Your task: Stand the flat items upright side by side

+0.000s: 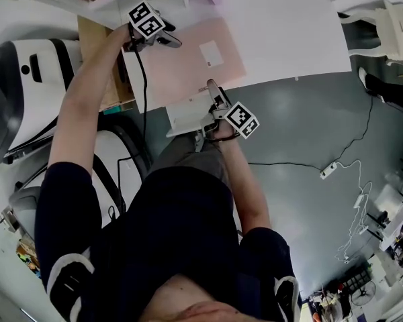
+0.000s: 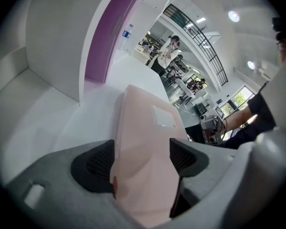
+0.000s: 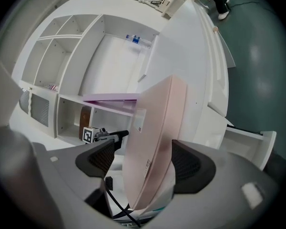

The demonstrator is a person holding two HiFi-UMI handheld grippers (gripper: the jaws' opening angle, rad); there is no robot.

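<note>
As each set of jaws clamps it, the pink board (image 1: 188, 59) has the left gripper (image 1: 162, 40) at its nine o'clock, the right gripper (image 1: 213, 96) at six.

The pink board (image 2: 145, 142) is cut off at 6 o'clock of the left gripper view. Its label (image 2: 164, 116) carries print too small to read.

Pale pink flat folder (image 1: 188, 64), white-labelled, held at both ends.
</note>
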